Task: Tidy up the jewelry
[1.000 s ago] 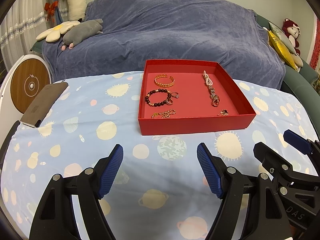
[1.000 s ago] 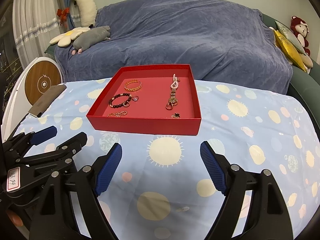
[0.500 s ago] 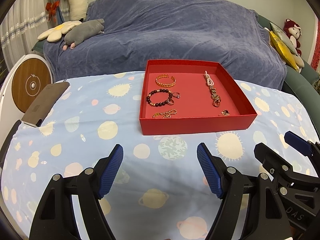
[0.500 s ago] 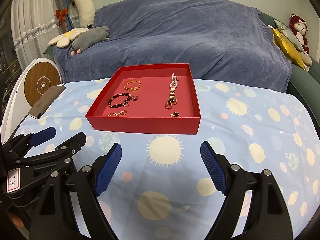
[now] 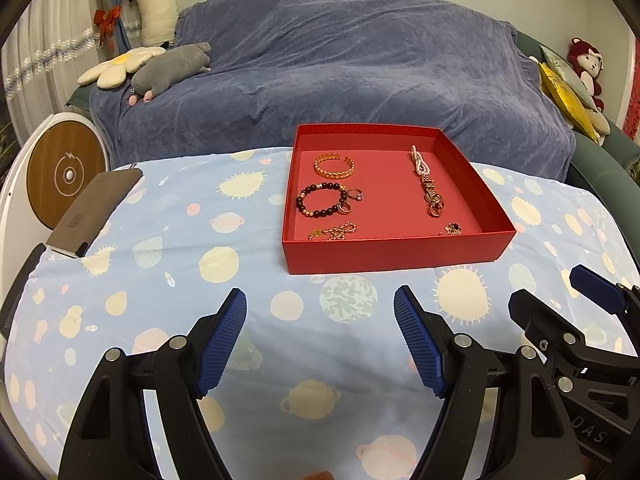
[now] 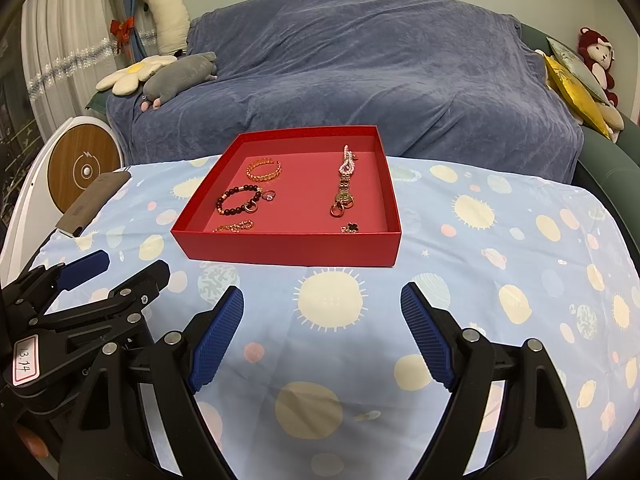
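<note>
Near the desk's front edge, both hand-held grippers, left [image 5: 320, 336] and right [image 6: 322, 334], are held wide open and empty, probably readied for the red tray [image 5: 392, 252] of jewelry.

White tag [image 6: 23, 361] handwritten "13.14" sat on the left gripper [image 6: 92, 276] body, raised letters "DAS" [image 5: 588, 431] stood on the right gripper [image 5: 560, 308] body, lightning-bolt sign marked the round wooden disc [image 5: 66, 174].
</note>
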`<action>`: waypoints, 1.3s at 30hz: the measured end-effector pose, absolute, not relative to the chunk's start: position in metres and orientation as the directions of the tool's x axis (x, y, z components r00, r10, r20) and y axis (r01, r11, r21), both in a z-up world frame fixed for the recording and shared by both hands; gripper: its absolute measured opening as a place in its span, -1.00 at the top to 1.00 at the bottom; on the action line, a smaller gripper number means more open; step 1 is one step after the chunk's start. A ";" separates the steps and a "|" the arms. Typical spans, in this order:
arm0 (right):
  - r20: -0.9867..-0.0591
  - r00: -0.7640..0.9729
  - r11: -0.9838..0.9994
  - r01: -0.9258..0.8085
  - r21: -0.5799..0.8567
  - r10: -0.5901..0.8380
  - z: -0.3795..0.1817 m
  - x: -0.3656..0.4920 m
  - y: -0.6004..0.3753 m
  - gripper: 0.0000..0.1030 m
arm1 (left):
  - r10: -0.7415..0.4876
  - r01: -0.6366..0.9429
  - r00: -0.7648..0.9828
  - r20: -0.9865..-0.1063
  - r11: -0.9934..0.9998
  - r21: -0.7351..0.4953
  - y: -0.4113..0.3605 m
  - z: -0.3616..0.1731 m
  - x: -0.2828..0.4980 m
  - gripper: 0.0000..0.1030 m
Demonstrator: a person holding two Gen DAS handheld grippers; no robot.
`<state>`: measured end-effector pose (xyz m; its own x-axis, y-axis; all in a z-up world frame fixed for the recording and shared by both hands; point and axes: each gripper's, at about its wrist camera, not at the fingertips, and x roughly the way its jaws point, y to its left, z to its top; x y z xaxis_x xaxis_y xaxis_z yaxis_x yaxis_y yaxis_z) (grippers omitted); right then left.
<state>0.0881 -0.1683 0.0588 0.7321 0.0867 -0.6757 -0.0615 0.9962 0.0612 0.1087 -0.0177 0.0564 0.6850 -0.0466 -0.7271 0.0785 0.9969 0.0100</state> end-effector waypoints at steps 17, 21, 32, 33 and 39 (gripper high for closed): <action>-0.676 0.732 0.996 -0.061 0.062 0.087 0.058 0.088 -0.168 -0.52 | -0.042 0.079 0.691 -0.722 0.997 0.017 -0.018 0.057 0.108 -0.42; -0.677 0.731 0.996 -0.063 0.059 0.086 0.059 0.088 -0.168 -0.52 | -0.051 0.078 0.680 -0.731 0.997 0.002 -0.017 0.057 0.109 -0.42; -0.679 0.730 0.997 -0.068 0.044 0.080 0.056 0.084 -0.167 -0.52 | -0.045 0.061 0.680 -0.732 0.998 -0.004 -0.014 0.055 0.110 -0.42; -0.678 0.730 0.997 -0.067 0.045 0.080 0.056 0.084 -0.167 -0.52 | -0.044 0.062 0.680 -0.732 0.998 -0.003 -0.014 0.055 0.110 -0.42; -0.678 0.731 0.997 -0.068 0.043 0.079 0.056 0.084 -0.167 -0.52 | -0.044 0.061 0.681 -0.731 0.998 -0.003 -0.014 0.055 0.110 -0.42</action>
<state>0.0839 -0.1672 0.0561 0.7307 0.0794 -0.6781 -0.0680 0.9967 0.0434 0.1099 -0.0141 0.0553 0.6809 -0.0438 -0.7310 0.0611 0.9981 -0.0029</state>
